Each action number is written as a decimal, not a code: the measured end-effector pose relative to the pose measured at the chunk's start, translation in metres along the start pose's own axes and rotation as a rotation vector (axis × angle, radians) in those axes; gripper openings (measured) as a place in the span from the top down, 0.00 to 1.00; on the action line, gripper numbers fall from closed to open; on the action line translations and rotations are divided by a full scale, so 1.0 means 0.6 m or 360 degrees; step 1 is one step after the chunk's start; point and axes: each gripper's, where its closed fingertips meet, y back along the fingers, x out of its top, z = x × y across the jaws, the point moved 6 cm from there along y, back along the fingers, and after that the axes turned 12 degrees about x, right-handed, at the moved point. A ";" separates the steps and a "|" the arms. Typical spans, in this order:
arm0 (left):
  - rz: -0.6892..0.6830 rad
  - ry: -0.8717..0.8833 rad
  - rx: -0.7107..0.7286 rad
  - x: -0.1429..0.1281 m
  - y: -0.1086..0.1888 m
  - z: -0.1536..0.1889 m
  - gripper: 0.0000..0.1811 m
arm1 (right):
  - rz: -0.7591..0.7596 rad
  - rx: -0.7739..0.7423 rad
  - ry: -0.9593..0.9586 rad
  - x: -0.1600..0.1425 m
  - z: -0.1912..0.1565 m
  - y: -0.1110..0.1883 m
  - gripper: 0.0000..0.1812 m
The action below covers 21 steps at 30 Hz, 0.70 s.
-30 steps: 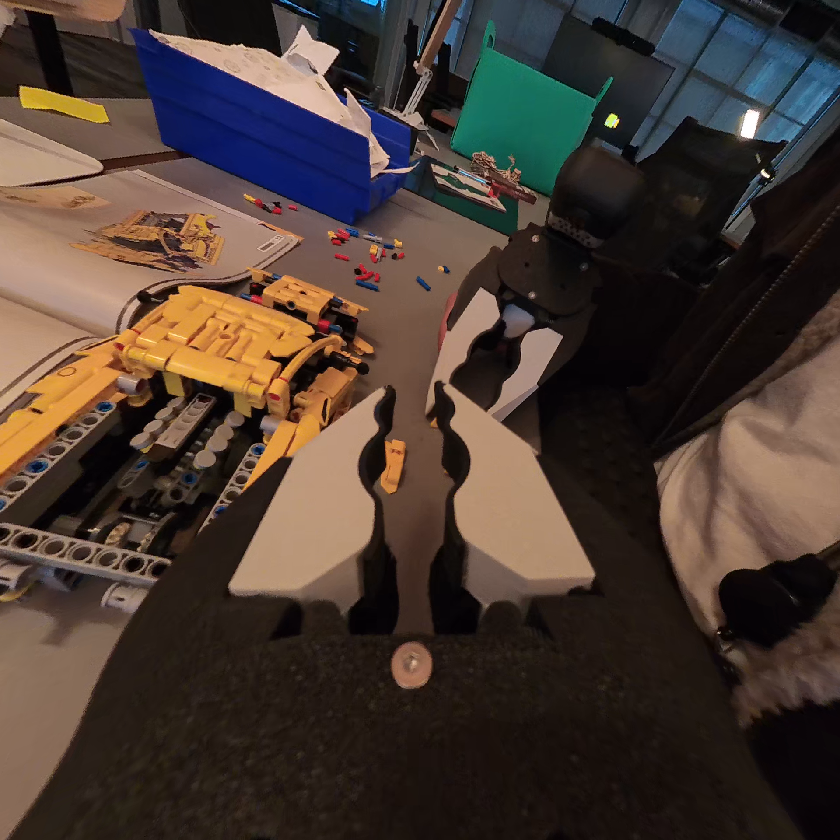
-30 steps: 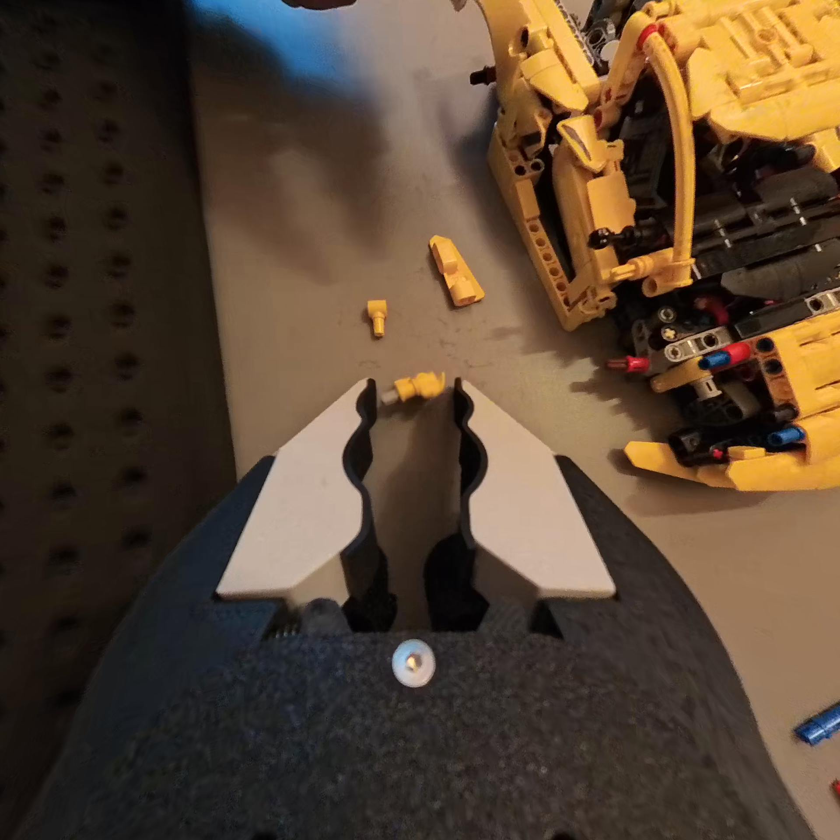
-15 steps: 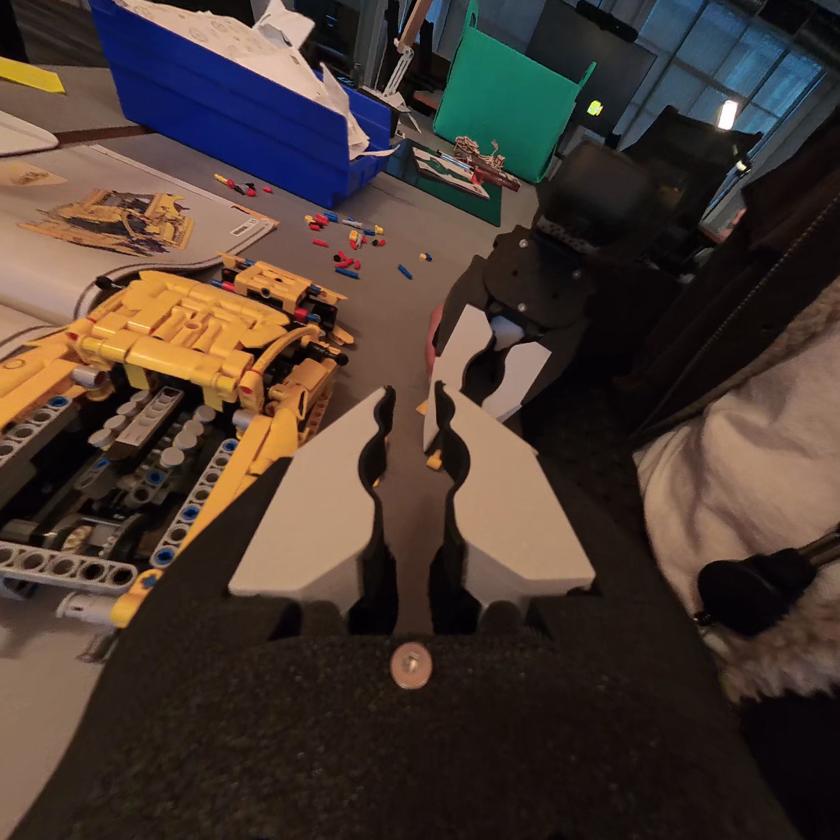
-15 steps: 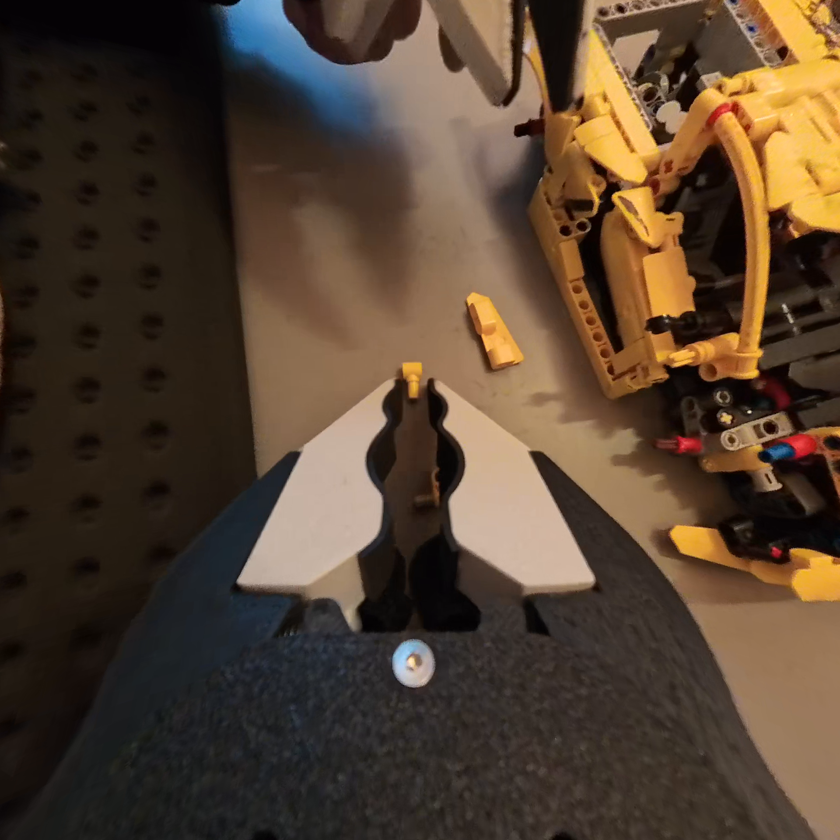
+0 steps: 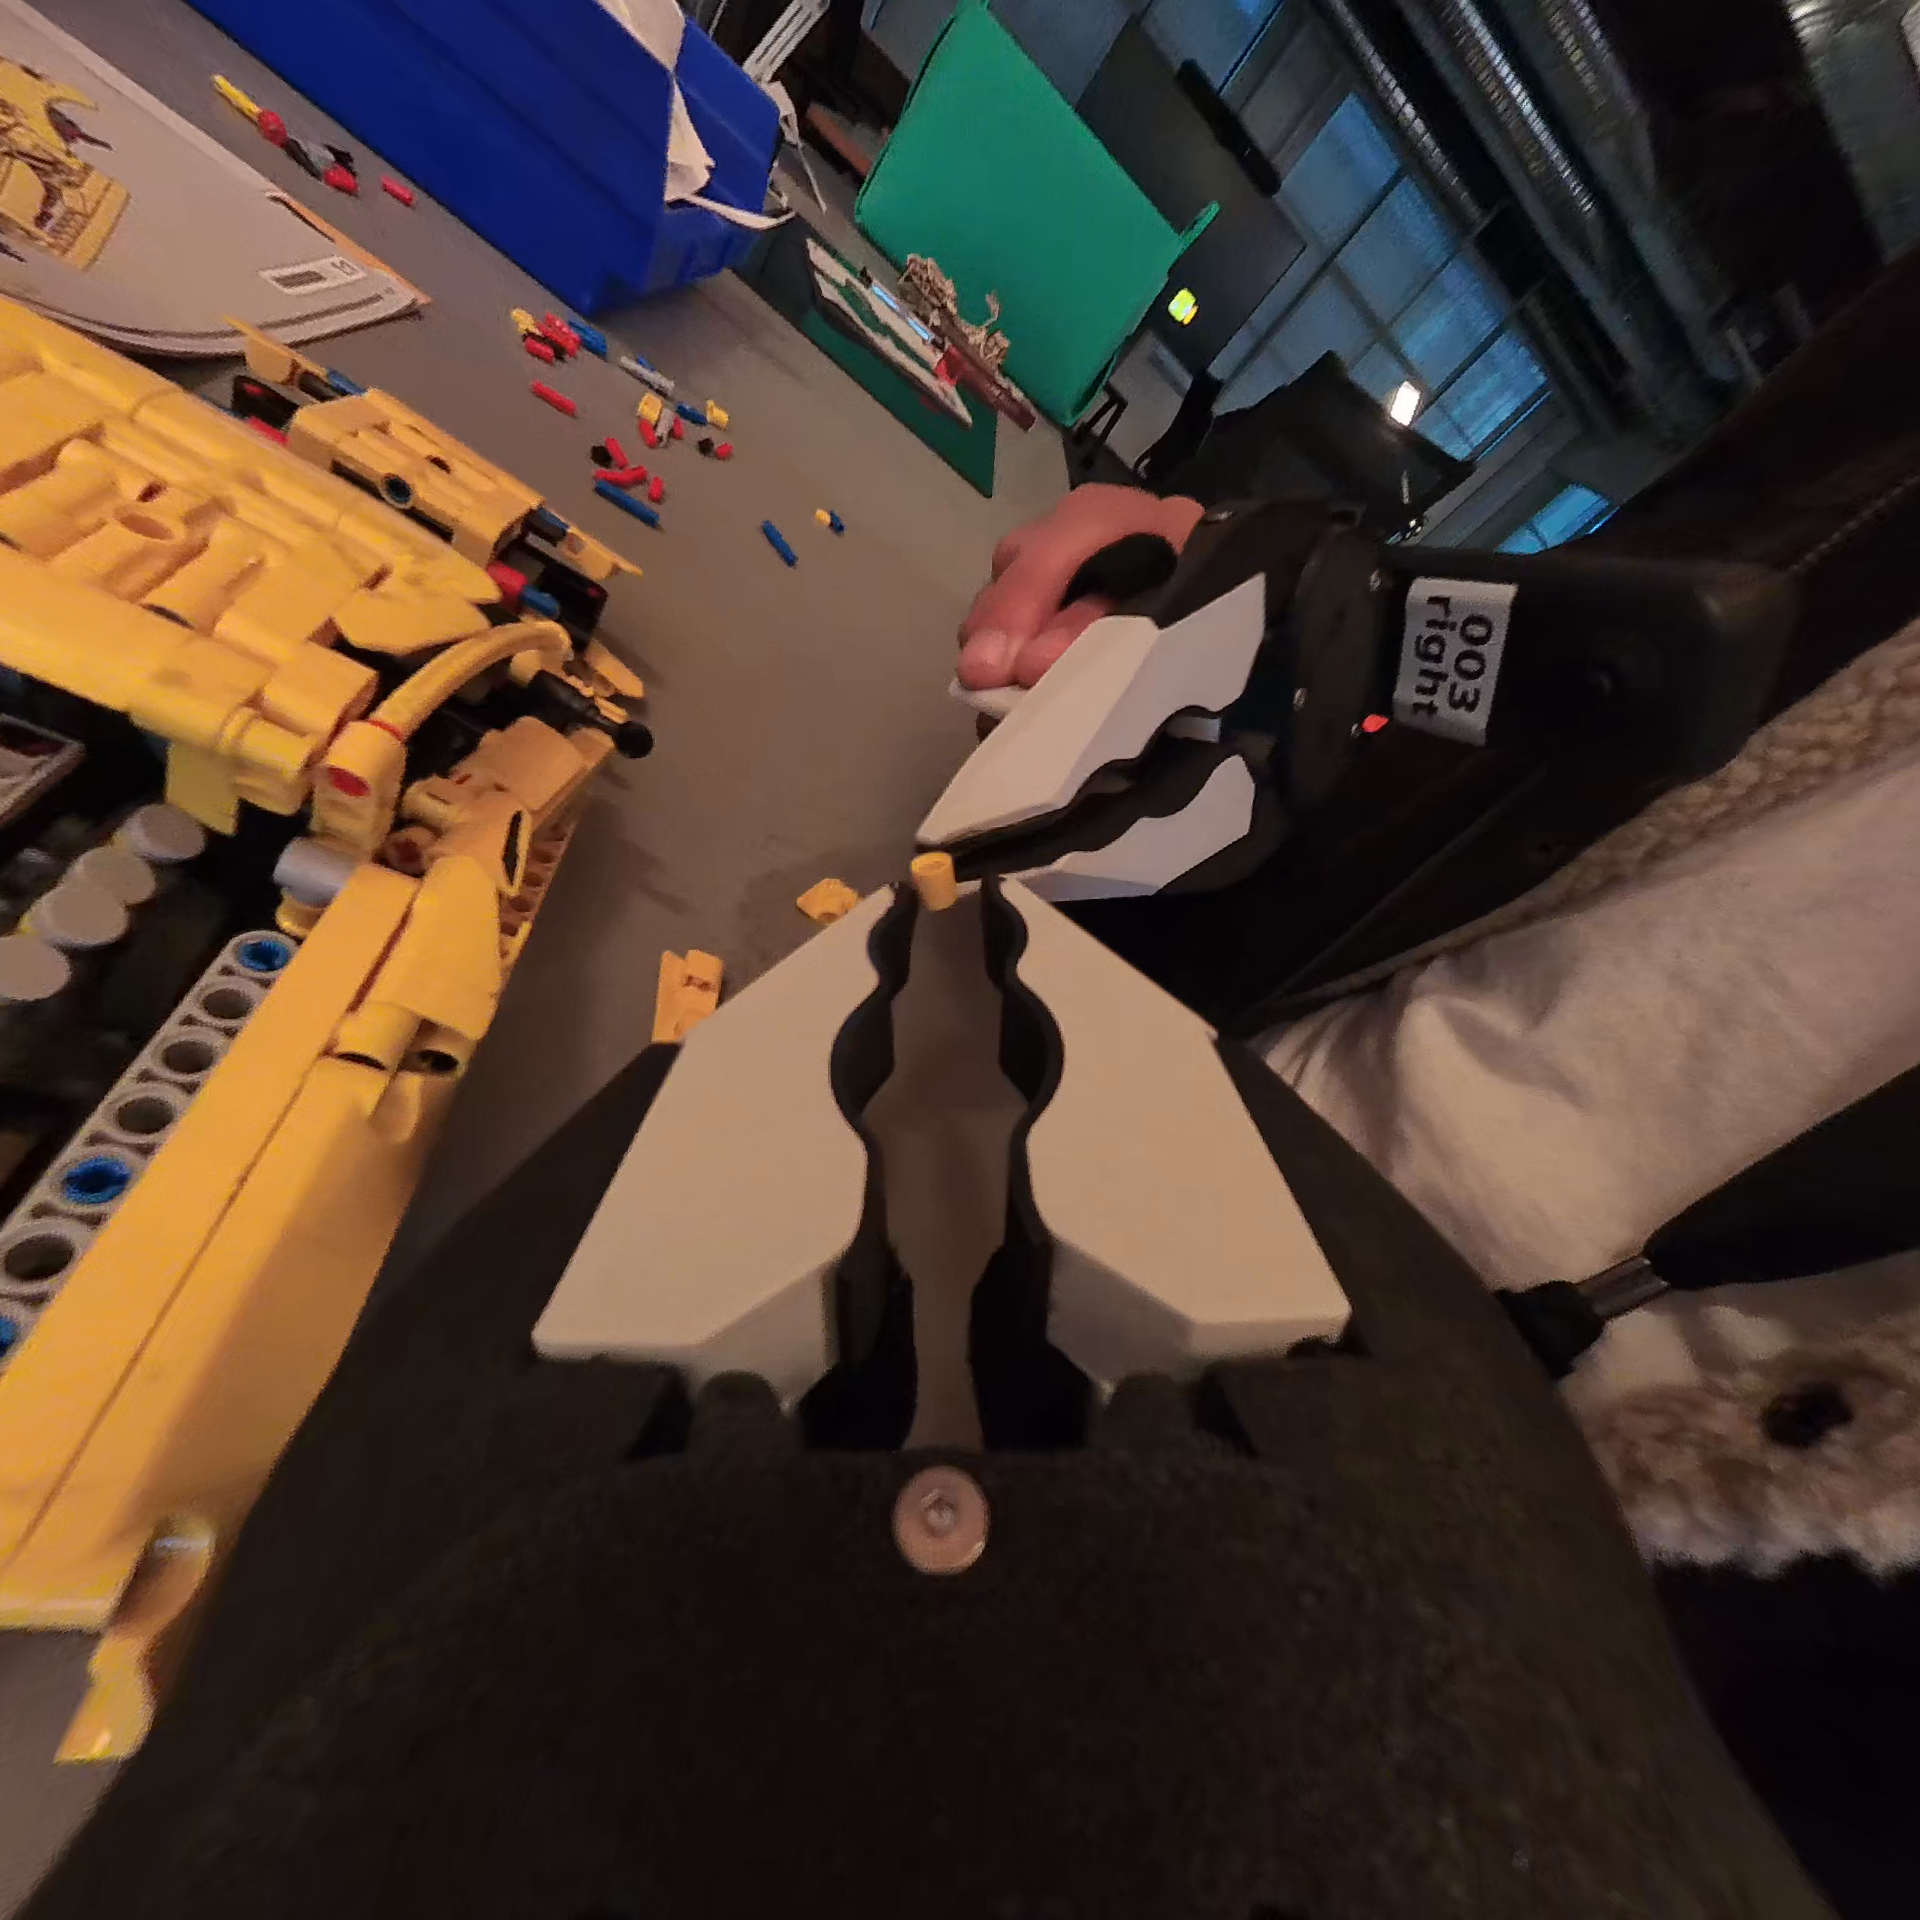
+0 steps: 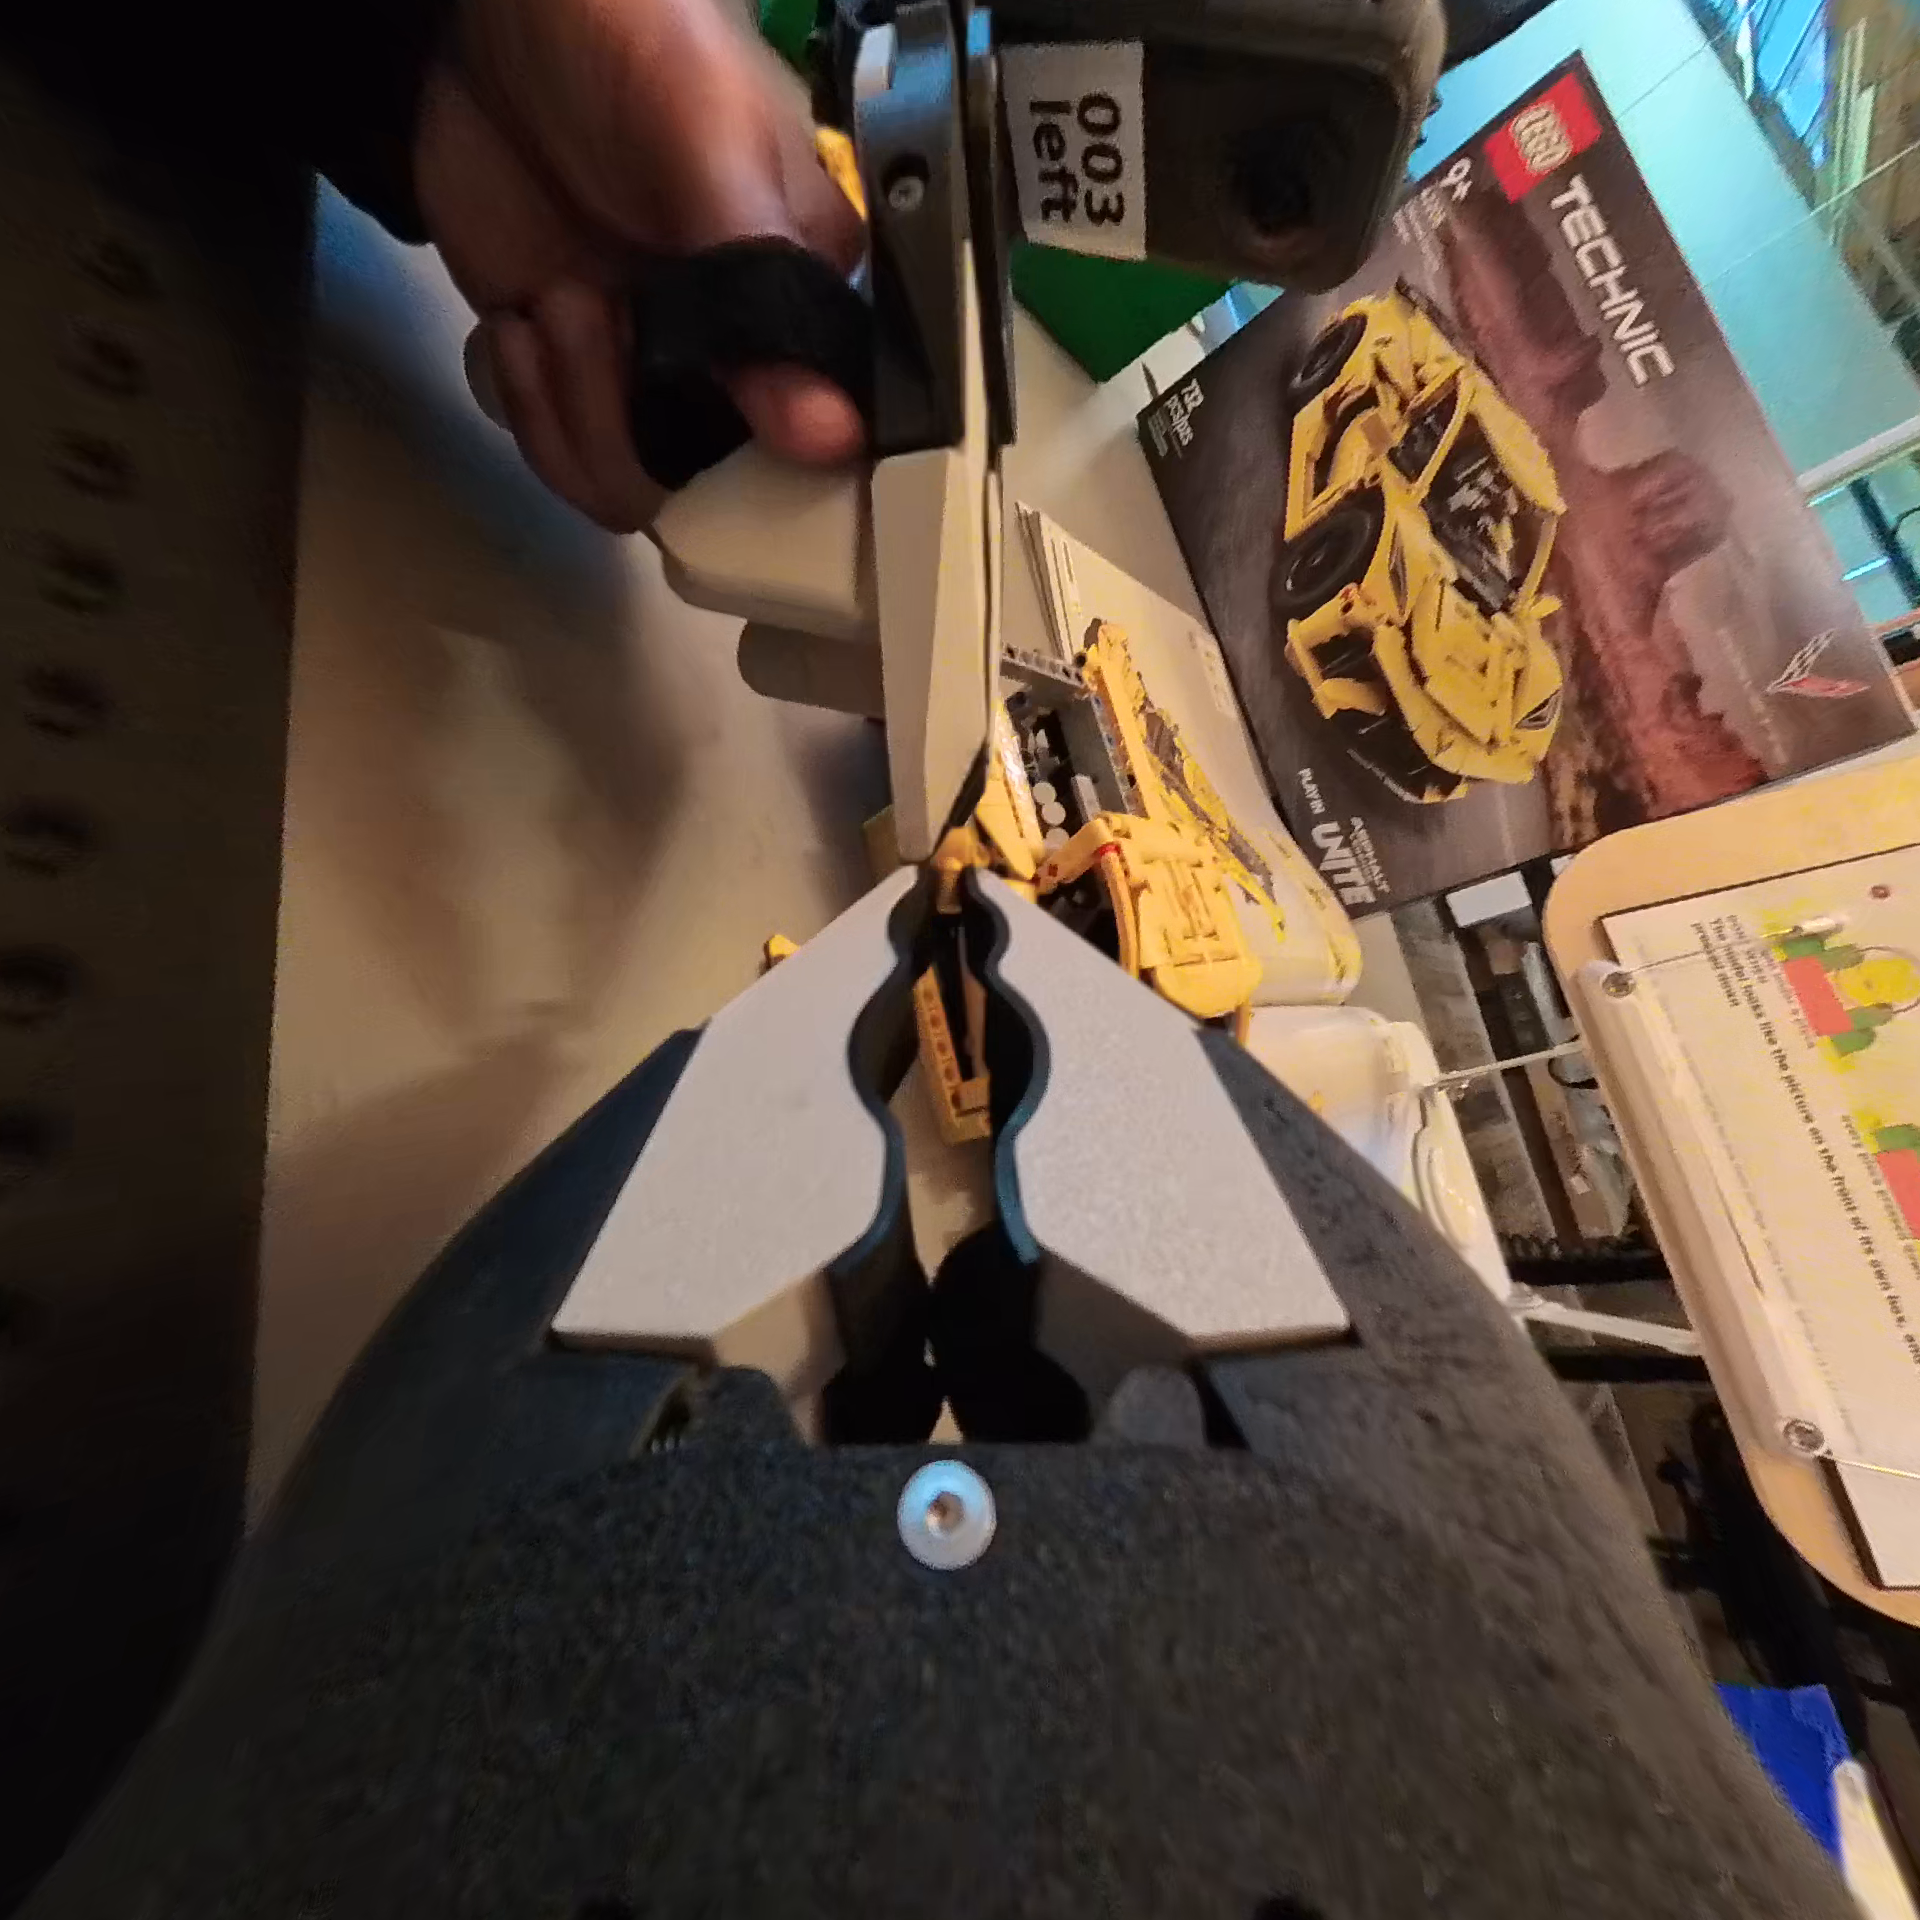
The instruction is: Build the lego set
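Your right gripper [image 5: 940, 847] pinches a small yellow peg [image 5: 932, 879] at its fingertips and holds it above the grey table [image 5: 790, 665], right at the tips of your left gripper [image 5: 940, 899]. Your left gripper's fingers stand a narrow gap apart with nothing between them. The yellow car model [image 5: 260, 665] sits to the left, with two loose yellow pieces [image 5: 686, 987] beside it.
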 end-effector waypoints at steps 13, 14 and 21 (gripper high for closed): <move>0.0104 -0.0181 -0.0111 0.007 0.009 0.024 0.96 | 0.0452 0.0278 -0.0641 0.002 0.011 0.026 0.92; 0.0105 -0.0238 -0.0088 0.006 0.009 0.025 0.96 | 0.0528 0.0363 -0.0800 -0.004 0.015 0.032 0.90; -0.0028 -0.0456 0.0022 -0.012 -0.003 0.029 0.96 | 0.0110 0.0915 -0.1405 -0.133 -0.012 0.045 0.83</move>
